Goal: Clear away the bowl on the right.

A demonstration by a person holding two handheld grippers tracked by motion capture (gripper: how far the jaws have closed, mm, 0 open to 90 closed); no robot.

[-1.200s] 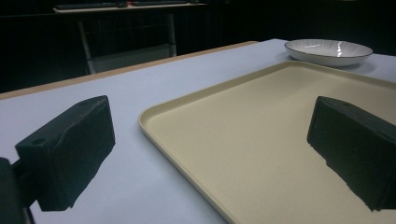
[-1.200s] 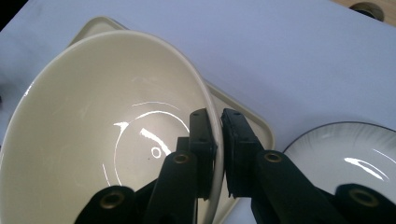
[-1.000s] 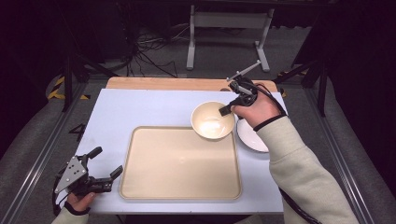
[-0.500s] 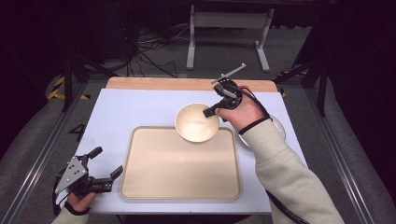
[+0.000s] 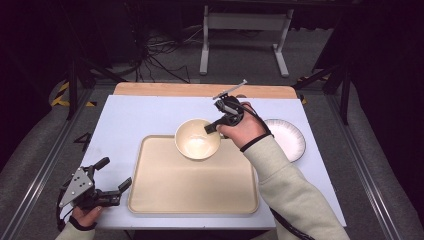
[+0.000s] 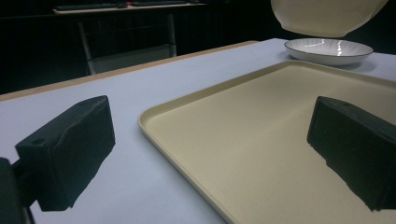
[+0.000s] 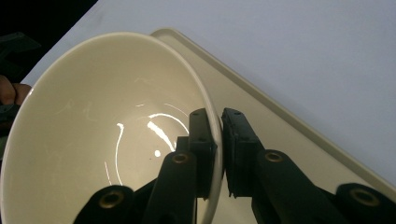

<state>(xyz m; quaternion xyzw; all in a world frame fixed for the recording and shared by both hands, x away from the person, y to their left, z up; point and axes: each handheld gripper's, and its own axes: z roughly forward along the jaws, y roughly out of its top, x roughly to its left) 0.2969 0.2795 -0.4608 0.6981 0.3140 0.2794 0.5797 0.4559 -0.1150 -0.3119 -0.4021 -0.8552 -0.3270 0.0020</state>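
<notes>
The right gripper (image 5: pixel 214 126), its fingers pinching the rim of the cream bowl (image 5: pixel 196 139), holds it raised over the tray's (image 5: pixel 192 190) far edge, not yet set down, while the left gripper (image 5: pixel 112 177) rests spread on the bench (image 5: pixel 135 115).

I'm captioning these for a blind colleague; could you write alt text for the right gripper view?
The right gripper pinches the rim of an empty cream bowl, one jaw inside and one outside. Behind the bowl, a beige tray lies on a pale table.
</notes>
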